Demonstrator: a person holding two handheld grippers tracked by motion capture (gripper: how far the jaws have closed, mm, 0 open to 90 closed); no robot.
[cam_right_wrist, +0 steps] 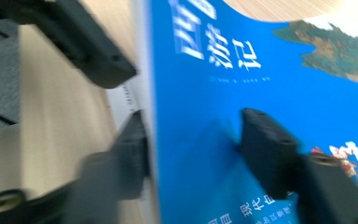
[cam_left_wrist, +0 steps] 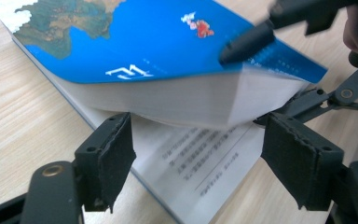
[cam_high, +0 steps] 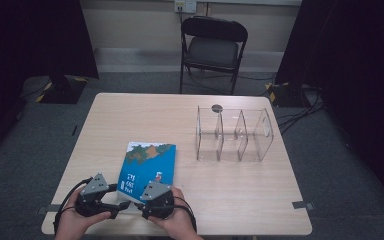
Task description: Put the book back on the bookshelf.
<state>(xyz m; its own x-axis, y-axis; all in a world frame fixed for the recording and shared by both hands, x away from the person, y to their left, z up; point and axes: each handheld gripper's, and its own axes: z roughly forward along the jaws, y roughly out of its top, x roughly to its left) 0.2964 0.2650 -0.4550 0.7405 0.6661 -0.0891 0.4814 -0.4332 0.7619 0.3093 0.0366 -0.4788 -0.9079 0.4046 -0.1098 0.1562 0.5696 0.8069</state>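
Observation:
A thick book with a blue cover (cam_high: pixel 149 162) lies at the near middle of the table. My right gripper (cam_right_wrist: pixel 196 149) is shut on its near edge, one finger on the cover (cam_right_wrist: pixel 270 147) and the other under a thick stack of pages (cam_right_wrist: pixel 130 151). The cover and that stack (cam_left_wrist: pixel 168 46) are lifted off a printed page (cam_left_wrist: pixel 191 154) lying flat below. My left gripper (cam_left_wrist: pixel 205 158) stands open just in front of the raised page block, its pads (cam_left_wrist: pixel 114 158) touching nothing. From above, the left gripper (cam_high: pixel 120 204) and right gripper (cam_high: pixel 142 197) sit close together at the book's near edge.
A clear acrylic organiser (cam_high: pixel 235 135) with three compartments stands at the back right of the wooden table (cam_high: pixel 130 120). A small dark round disc (cam_high: pixel 217 108) lies behind it. A black folding chair (cam_high: pixel 212 47) stands beyond the far edge.

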